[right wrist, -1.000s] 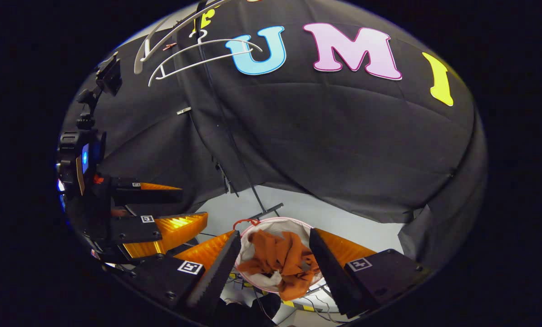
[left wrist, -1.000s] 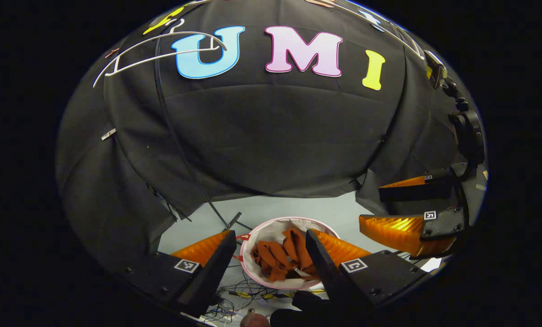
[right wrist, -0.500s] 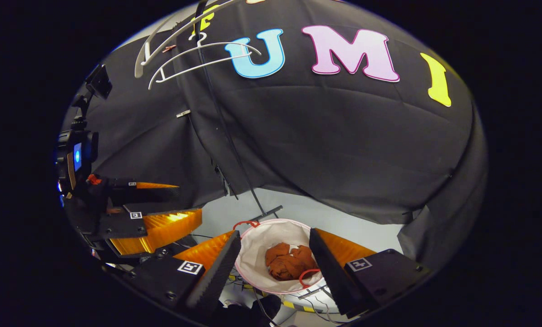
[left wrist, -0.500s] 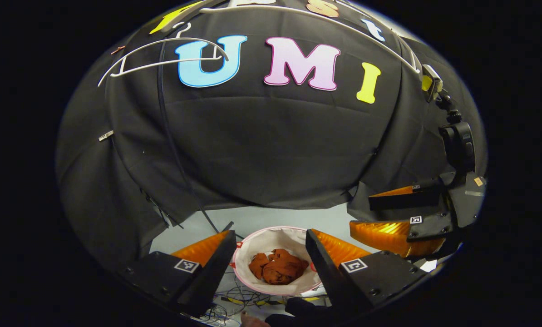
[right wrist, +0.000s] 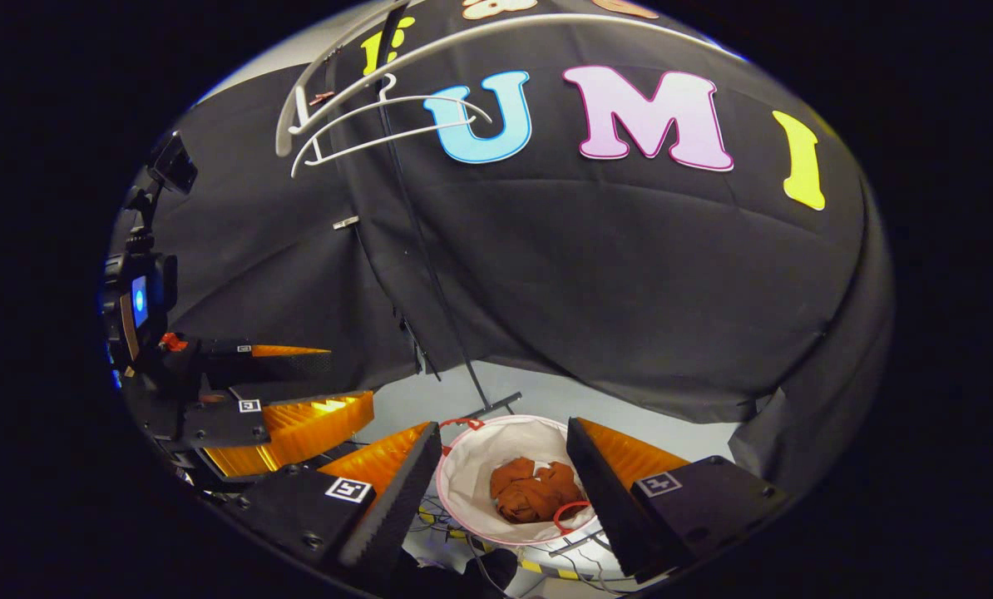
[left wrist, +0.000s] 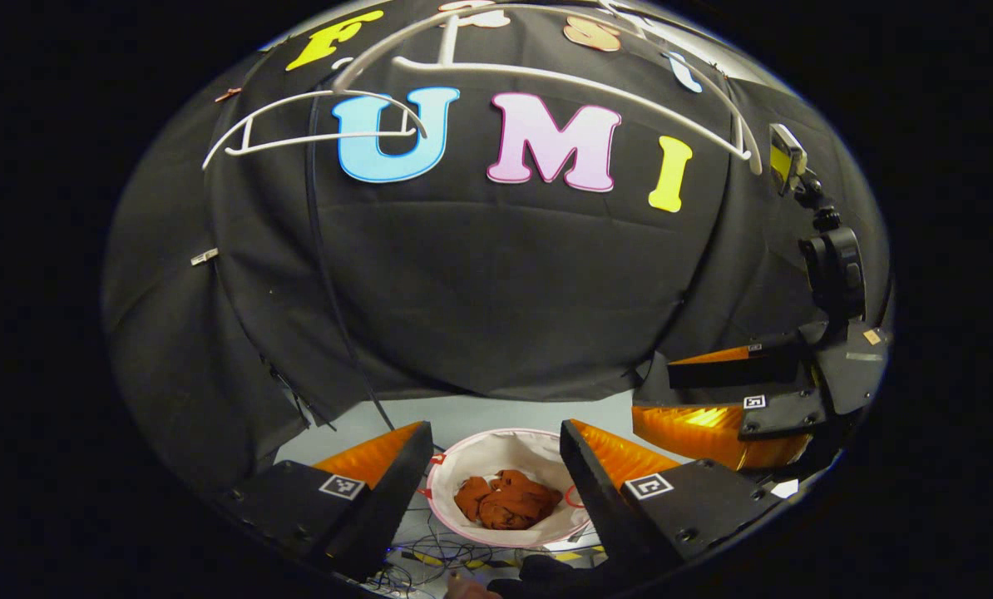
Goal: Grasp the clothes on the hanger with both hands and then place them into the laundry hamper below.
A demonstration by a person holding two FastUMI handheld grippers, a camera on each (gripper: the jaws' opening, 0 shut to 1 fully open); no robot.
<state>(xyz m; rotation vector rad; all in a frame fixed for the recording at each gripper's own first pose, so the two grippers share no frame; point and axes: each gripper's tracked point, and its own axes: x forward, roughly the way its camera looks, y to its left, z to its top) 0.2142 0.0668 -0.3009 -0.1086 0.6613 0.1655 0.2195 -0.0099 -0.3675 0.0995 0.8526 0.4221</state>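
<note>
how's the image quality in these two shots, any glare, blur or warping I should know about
Left gripper view: strong fisheye bending, the white hangers curve along the top; sharp, and the other tool's orange finger glows brightly. Right gripper view: same warping; a small blue light glares at the left; the orange clothes in the hamper look crisp.

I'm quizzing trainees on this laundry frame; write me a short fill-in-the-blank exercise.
1. The orange clothes lie inside the ____.
2. The fingers of the left gripper stand ____, holding nothing.
3. The white hanger hangs ____ of clothes.
4. The hamper's lining is ____ in colour.

Missing words: hamper; open; bare; white
</note>
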